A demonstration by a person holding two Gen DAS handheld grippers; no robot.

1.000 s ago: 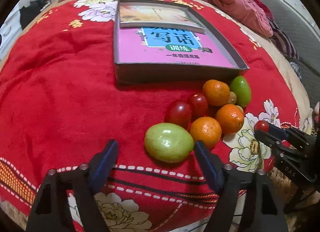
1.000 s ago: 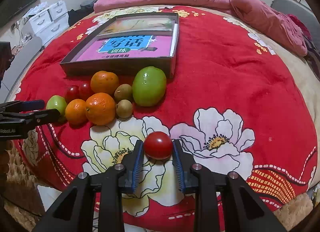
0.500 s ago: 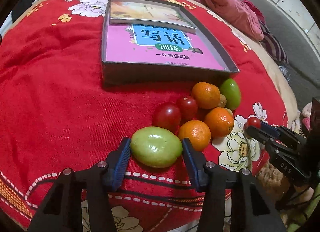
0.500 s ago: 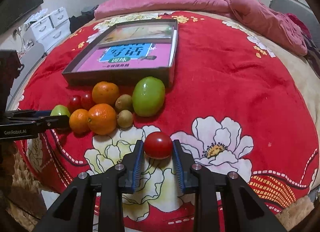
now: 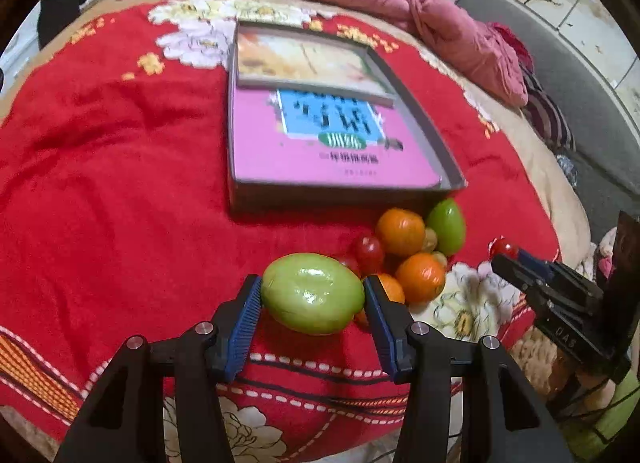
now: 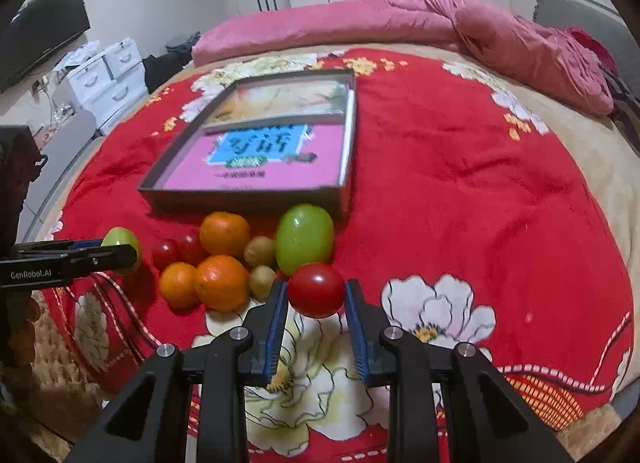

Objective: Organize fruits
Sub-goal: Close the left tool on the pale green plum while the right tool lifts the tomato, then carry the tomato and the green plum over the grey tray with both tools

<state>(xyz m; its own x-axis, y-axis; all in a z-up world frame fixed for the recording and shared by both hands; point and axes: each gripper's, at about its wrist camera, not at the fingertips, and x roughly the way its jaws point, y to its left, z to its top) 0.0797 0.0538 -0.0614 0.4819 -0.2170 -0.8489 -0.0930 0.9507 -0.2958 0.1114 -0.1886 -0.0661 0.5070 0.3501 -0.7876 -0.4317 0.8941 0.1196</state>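
While my left claw [image 5: 313, 295] clamps the big green fruit [image 5: 313, 293] between its blue pads [image 5: 249, 319], low in the middle of the left wrist view, my right claw [image 6: 316, 291] pinches a red tomato [image 6: 316, 289] the same way at the lower centre of its own view. Both fruits sit tight against the pads on either side. Seen from the right wrist camera, my left claw [image 6: 120, 253] comes in from the left edge with the green fruit showing at its tip; seen from the left, my right claw [image 5: 505, 253] enters from the right edge with the tomato at its tip.

Between the two, on the red blanket [image 6: 460, 199], lies the rest of the pile: three oranges [image 6: 224, 233], two small dark red fruits [image 6: 166, 253], two kiwis [image 6: 259, 250] and a second green fruit [image 6: 304, 243], all touching or just beside each other. Just above them in the frame sits a shallow grey box [image 6: 248, 201] with books [image 6: 256, 171] lying flat inside; the second green fruit rests close under its lower right corner. A pink quilt [image 6: 360, 23] is bunched along the top of both views.
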